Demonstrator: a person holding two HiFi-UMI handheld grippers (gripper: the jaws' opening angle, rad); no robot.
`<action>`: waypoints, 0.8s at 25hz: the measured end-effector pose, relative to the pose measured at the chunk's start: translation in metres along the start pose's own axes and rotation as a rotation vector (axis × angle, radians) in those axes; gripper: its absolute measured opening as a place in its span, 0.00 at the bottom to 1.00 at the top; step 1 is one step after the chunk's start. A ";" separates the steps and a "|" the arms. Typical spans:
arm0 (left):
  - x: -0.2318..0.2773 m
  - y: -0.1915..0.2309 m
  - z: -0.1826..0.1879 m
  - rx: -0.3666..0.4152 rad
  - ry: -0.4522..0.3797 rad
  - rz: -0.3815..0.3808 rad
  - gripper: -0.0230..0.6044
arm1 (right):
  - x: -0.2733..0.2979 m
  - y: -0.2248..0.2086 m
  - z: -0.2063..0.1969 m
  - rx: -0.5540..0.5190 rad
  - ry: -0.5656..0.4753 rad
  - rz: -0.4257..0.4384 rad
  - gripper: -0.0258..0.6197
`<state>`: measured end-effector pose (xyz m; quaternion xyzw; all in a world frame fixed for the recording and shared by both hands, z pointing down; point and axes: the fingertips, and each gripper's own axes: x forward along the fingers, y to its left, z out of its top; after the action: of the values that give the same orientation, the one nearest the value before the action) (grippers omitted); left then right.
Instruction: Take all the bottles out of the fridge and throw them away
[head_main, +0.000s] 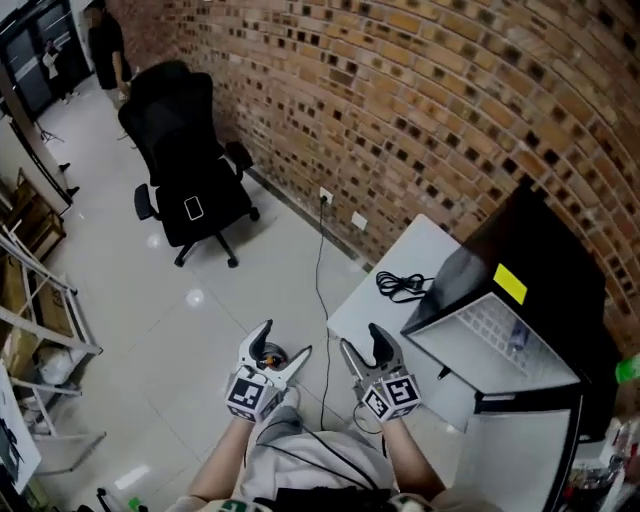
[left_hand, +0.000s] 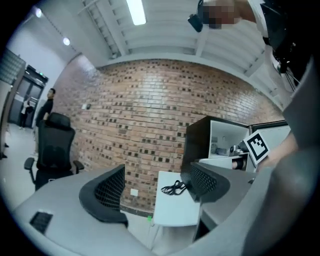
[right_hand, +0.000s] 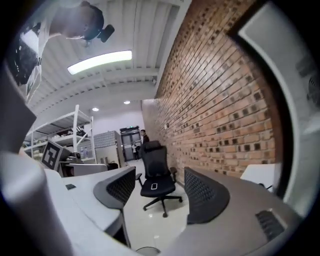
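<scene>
A: At three o'clock in the head view, what is standing?
B: Black fridge (head_main: 540, 240), its door open; what looks like a bottle (head_main: 517, 338) sits in the white inside.
A: And the tongs?
B: Left tongs (head_main: 285, 340) and right tongs (head_main: 360, 338) are both spread, empty, above the floor (head_main: 200, 330).

Bright ceiling tube light (right_hand: 100, 61), glare spots on the floor (head_main: 150, 330), fisheye-warped dark edges.

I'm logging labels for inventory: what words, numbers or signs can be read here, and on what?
No readable text anywhere.
Yellow sticker on the black fridge: too small to read.
Square markers on the gripper cubes: black-and-white patterns, no words.
White patch on the office chair seat: too small to read.
</scene>
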<state>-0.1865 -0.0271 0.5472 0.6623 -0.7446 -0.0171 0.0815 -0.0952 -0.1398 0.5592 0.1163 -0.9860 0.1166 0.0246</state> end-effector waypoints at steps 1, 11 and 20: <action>0.011 -0.015 0.011 0.003 -0.008 -0.040 0.68 | -0.018 -0.009 0.015 -0.015 -0.032 -0.042 0.56; 0.101 -0.181 0.087 0.058 -0.094 -0.406 0.68 | -0.214 -0.095 0.132 -0.184 -0.266 -0.476 0.56; 0.131 -0.317 0.092 0.059 -0.110 -0.683 0.68 | -0.344 -0.130 0.167 -0.264 -0.337 -0.761 0.60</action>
<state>0.0975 -0.2028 0.4269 0.8734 -0.4835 -0.0573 0.0115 0.2661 -0.2250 0.4005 0.4847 -0.8696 -0.0483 -0.0806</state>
